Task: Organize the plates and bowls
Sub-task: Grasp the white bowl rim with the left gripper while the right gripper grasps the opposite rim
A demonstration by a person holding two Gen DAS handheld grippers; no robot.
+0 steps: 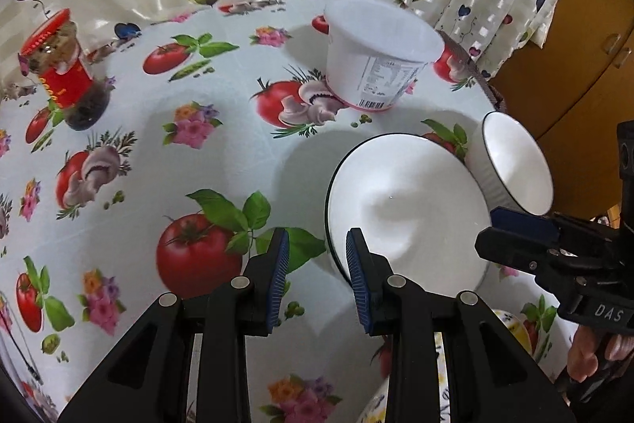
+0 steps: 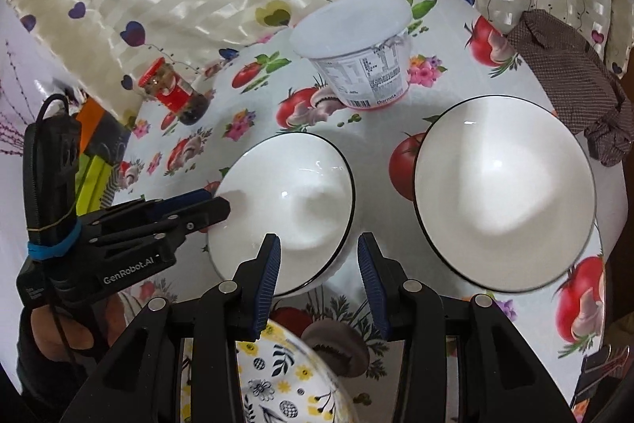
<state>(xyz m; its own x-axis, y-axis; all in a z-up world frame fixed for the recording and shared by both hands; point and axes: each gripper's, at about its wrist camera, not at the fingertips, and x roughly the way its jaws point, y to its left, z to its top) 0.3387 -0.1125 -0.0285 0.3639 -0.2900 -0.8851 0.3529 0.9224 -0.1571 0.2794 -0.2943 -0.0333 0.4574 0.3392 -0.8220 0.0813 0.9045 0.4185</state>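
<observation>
On the printed tablecloth [image 1: 222, 161]: two white bowls, both grippers empty.
Left wrist view: left gripper [image 1: 317, 278] spread wide, straddling the near bowl [image 1: 404, 209] rim; second bowl [image 1: 515, 161] beside it. Right wrist view: right gripper [image 2: 319, 282] wide apart, over the near bowl's edge; patterned plate [image 2: 277, 379] below.

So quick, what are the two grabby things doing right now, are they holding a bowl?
Left gripper: jaws open around the near rim of a white bowl, not clamped on it.
Right gripper: jaws open, holding nothing.
</observation>
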